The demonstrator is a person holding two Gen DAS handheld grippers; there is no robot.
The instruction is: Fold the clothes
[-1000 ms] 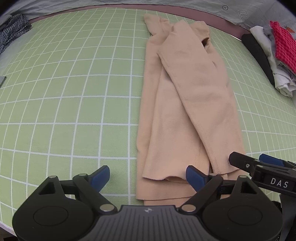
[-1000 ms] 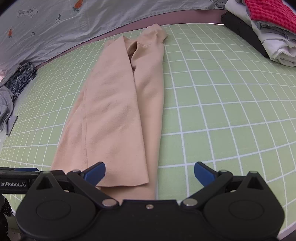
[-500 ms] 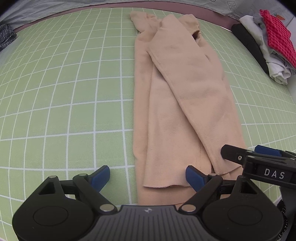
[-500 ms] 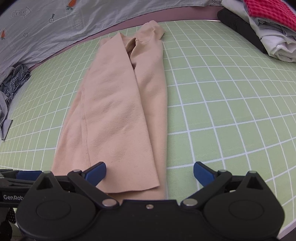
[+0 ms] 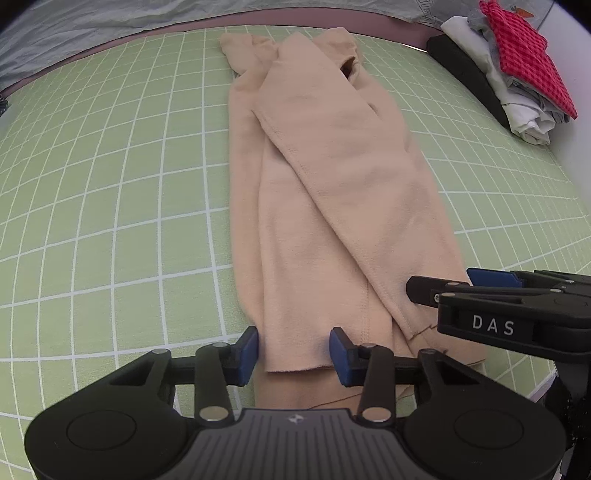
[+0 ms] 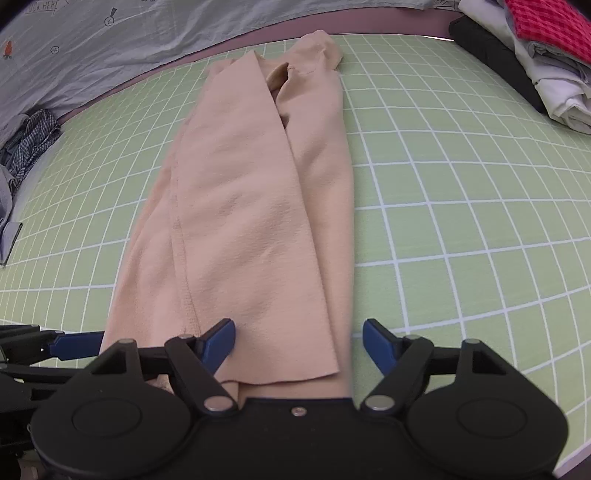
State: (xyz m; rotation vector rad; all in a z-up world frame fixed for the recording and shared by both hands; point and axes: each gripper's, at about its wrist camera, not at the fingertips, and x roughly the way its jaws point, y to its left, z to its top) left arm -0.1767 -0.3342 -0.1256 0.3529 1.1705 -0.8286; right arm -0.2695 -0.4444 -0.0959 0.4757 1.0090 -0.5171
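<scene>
A peach garment (image 5: 325, 192) lies folded lengthwise into a long strip on the green grid mat (image 5: 110, 184); it also shows in the right wrist view (image 6: 251, 206). My left gripper (image 5: 293, 354) is open, its blue pads either side of the near hem's left part. My right gripper (image 6: 299, 343) is open, straddling the near hem's right part. The right gripper also shows at the right of the left wrist view (image 5: 495, 295). Neither gripper holds cloth.
A pile of folded clothes with a red checked piece (image 5: 524, 55) on top sits at the far right, also in the right wrist view (image 6: 546, 33). A grey printed sheet (image 6: 110, 44) lies beyond the mat. A blue checked garment (image 6: 29, 140) lies at the left edge.
Both grippers have moved in over the garment's near hem. The left jaws have narrowed markedly and the right jaws somewhat. The garment has not moved.
</scene>
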